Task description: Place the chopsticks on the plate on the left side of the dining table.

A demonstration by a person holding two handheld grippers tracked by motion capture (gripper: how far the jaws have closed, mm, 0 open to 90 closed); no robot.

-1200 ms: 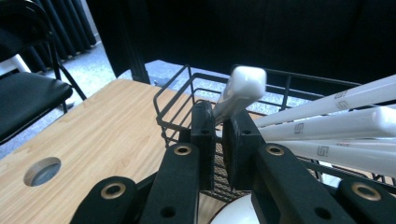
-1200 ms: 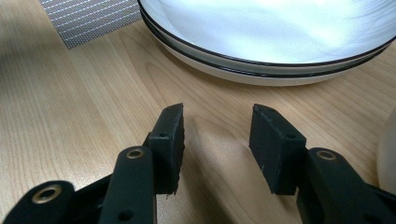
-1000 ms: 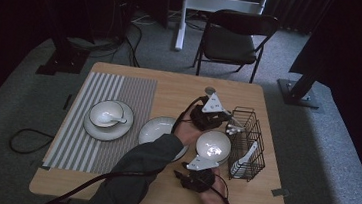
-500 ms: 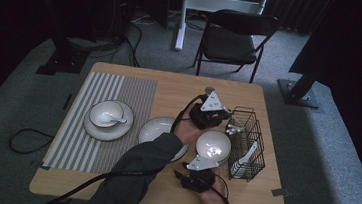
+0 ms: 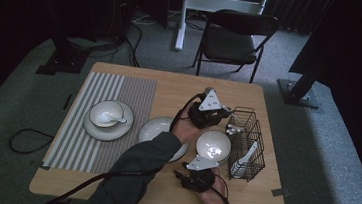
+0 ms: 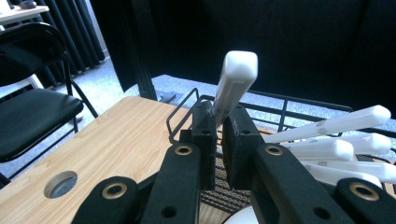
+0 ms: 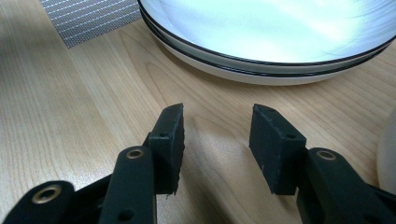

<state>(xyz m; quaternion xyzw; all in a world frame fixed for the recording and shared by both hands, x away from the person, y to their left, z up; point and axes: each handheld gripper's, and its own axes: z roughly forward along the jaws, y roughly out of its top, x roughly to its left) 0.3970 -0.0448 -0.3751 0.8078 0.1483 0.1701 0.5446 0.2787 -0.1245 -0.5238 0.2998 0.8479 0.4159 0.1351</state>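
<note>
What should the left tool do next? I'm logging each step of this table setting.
Probably lift the white spoon up out of the wire basket: the left tool is shut on its handle, and the bowl beside the basket has no spoon.

No text can be read with certainty. In the left gripper view, small grey printed marks stand on two white spoon handles (image 6: 327,126) at the right, in the wire basket (image 6: 280,100), but they are too small to read.
</note>
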